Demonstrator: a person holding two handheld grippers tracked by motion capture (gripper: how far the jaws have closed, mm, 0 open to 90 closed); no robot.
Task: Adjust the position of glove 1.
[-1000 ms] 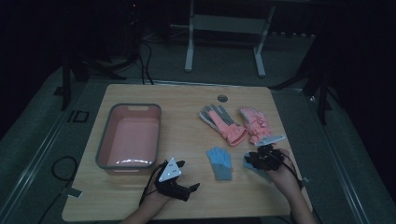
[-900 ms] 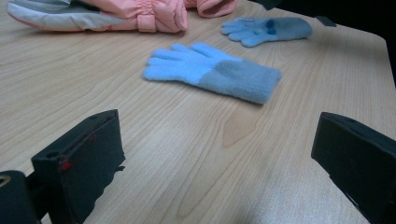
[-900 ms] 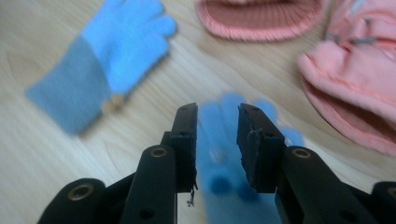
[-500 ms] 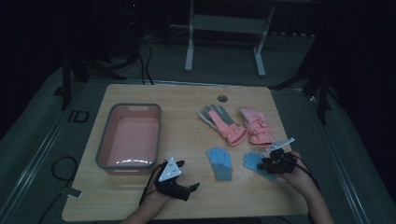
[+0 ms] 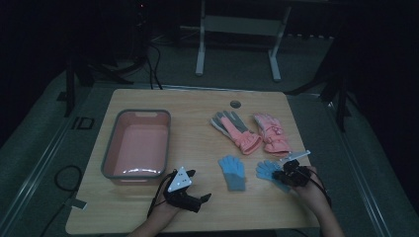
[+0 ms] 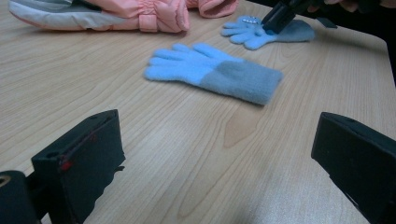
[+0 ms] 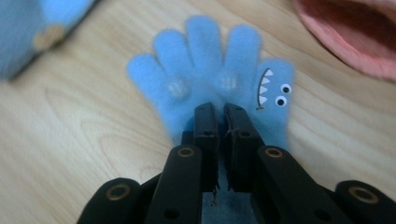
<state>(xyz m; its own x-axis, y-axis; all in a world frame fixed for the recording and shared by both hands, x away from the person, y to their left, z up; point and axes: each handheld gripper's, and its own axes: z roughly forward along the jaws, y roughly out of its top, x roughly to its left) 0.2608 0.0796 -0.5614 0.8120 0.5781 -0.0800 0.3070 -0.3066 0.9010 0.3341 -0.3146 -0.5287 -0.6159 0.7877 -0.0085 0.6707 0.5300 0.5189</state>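
Moved since earlier frame: right gripper down and toward table's right edge, jaws just closing onto monster glove.
High view: glove near right front corner; left gripper parked at front edge.
Left gripper view: jaws wide apart, empty; plain blue glove ahead.
Right gripper view: jaws pinched on glove's palm; lift likely next.
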